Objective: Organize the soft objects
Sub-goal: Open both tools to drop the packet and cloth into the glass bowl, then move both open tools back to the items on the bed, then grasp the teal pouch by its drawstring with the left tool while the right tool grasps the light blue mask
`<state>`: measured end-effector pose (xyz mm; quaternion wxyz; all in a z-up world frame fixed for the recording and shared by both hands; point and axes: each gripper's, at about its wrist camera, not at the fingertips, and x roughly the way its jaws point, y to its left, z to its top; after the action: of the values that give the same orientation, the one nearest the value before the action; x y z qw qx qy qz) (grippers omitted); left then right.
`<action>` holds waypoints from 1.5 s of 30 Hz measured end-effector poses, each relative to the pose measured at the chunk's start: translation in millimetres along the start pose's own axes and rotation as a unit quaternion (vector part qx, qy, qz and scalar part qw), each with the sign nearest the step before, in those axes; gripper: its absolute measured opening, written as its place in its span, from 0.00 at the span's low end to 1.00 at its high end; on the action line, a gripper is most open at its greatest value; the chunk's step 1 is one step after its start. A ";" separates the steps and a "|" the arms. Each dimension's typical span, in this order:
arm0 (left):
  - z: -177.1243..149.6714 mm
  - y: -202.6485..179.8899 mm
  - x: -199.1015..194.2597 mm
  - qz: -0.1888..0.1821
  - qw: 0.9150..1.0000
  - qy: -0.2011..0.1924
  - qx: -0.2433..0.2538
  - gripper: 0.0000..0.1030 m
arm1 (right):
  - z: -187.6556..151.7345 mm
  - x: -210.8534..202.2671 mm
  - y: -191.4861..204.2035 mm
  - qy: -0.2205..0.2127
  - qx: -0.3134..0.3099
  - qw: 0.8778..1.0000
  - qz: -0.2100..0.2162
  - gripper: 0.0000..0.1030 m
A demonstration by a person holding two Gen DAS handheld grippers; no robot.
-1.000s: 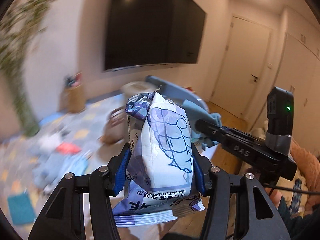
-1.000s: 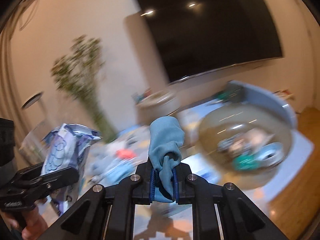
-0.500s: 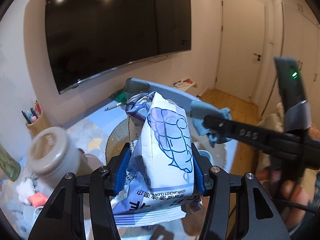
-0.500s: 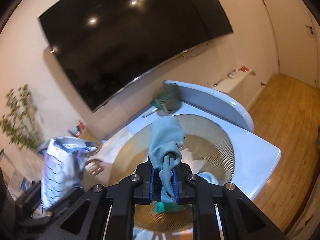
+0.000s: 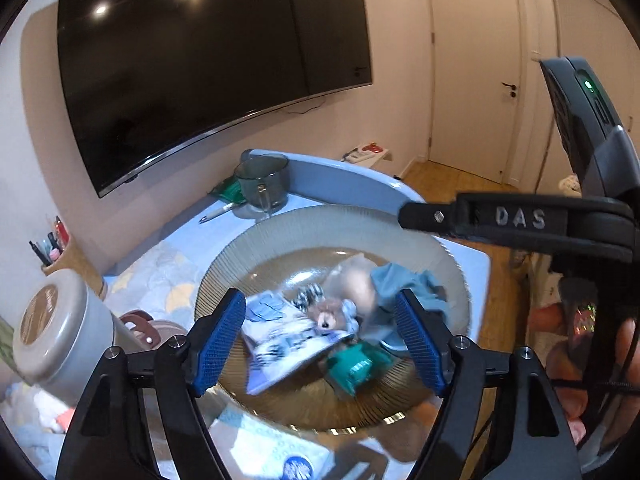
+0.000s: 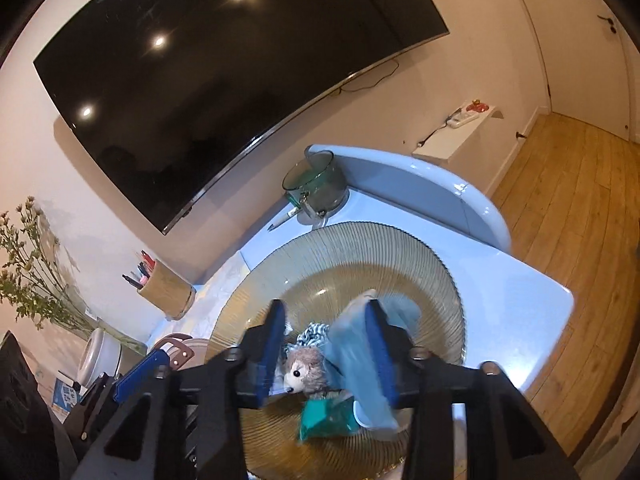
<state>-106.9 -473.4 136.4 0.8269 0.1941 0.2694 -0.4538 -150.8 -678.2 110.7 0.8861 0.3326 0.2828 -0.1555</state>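
Both jaws spread wide, nothing pinched. Left gripper [image 5: 320,340] above the ribbed amber glass bowl [image 5: 280,236] on the light-blue desk [image 5: 472,264], wipes packet [image 5: 280,344] blurred below, between the blue pads, long axis running from 7 to 2 o'clock. Right gripper [image 6: 326,350] over the same bowl [image 6: 400,248], blue cloth [image 6: 356,364] smeared by blur against the pad at 3 o'clock; whether touching it, cannot tell. Beside these in the bowl: plush toy [image 6: 306,372] at centre, striped fabric [image 6: 314,332] at 12 o'clock of it, teal item [image 6: 324,416] at 6 o'clock. Probably a drop into the bowl; more soft things at 8 o'clock, nearer the left gripper.
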 end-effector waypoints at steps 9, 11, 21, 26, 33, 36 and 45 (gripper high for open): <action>-29.8 -1.6 -81.7 0.015 0.999 -0.034 0.022 0.73 | -17.2 -45.5 29.0 -0.025 -0.024 0.999 0.015 0.53; -45.3 6.6 -104.9 0.026 0.999 -0.037 0.017 0.74 | -28.8 -53.9 38.9 -0.026 -0.035 0.999 0.020 0.56; -144.3 94.7 -183.4 0.104 0.992 -0.013 -0.073 0.79 | -132.7 -57.9 112.1 0.023 -0.142 0.989 0.046 0.56; -202.1 162.7 -218.9 0.163 0.973 0.008 -0.164 0.79 | -183.2 -53.3 176.1 0.044 -0.228 0.970 0.072 0.58; -282.2 243.1 -245.4 0.285 0.928 0.046 -0.237 0.79 | -261.2 -38.5 259.5 0.058 -0.344 0.932 0.102 0.62; -314.5 269.3 -240.6 0.301 0.911 0.068 -0.273 0.79 | -289.3 -18.1 282.3 0.088 -0.364 0.920 0.115 0.72; -362.3 319.8 -226.4 0.285 0.887 0.091 -0.351 0.79 | -327.2 53.4 330.0 0.102 -0.415 0.899 0.098 0.72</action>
<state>-31.3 41.8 19.2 0.9068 0.0006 0.4180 -0.0545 -85.6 -220.1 41.5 0.9209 -0.0252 0.3764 0.0982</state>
